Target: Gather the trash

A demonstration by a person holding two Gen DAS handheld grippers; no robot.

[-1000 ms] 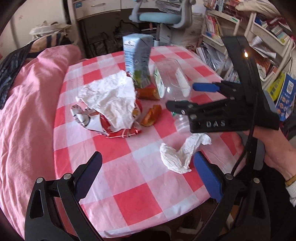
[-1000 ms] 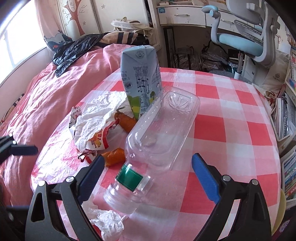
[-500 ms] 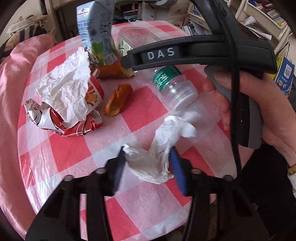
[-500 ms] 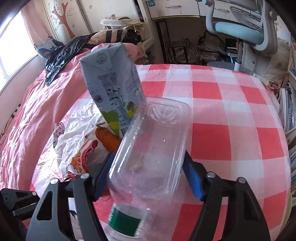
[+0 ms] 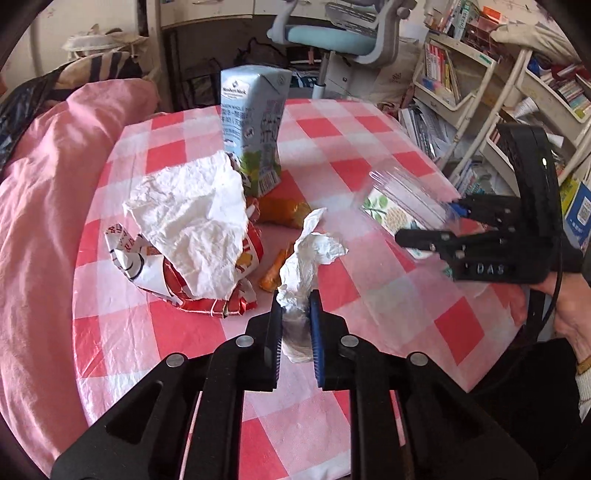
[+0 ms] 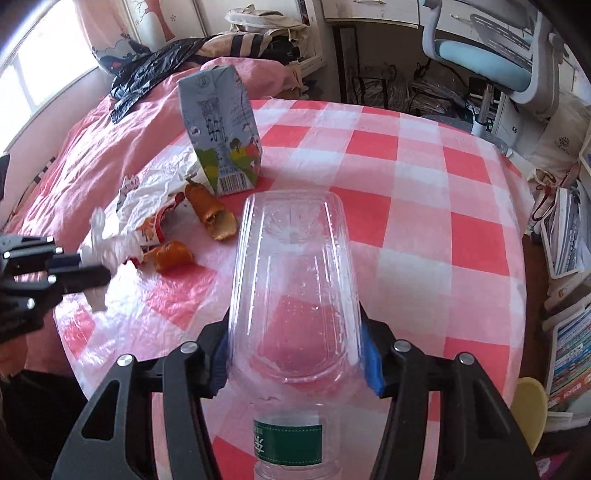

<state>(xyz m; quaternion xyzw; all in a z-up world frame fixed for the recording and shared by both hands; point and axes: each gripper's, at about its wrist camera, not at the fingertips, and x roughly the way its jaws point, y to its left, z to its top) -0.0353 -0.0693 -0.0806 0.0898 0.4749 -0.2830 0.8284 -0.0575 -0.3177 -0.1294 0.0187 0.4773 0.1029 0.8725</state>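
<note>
My left gripper (image 5: pixel 294 308) is shut on a crumpled white tissue (image 5: pixel 309 258) and holds it above the checked table (image 5: pixel 192 328). My right gripper (image 6: pixel 295 349) is shut on a clear plastic bottle (image 6: pixel 293 291) with a green label, lifted off the table; it also shows in the left wrist view (image 5: pixel 402 206). A milk carton (image 5: pixel 253 129) stands upright at the back. A crumpled red-and-white wrapper with white paper (image 5: pixel 192 236) lies to the left. Two orange peel pieces (image 6: pixel 212 214) (image 6: pixel 171 254) lie near it.
A pink quilt (image 5: pixel 37 221) covers the bed left of the table, with a black bag (image 6: pixel 147 70) on it. A blue office chair (image 5: pixel 340 33) stands behind. Bookshelves (image 5: pixel 480 92) stand right. The other gripper (image 6: pixel 55 269) shows at the left in the right wrist view.
My left gripper has shut on the tissue and lifted it. My right gripper has closed on the bottle and raised it off the table to the right.
</note>
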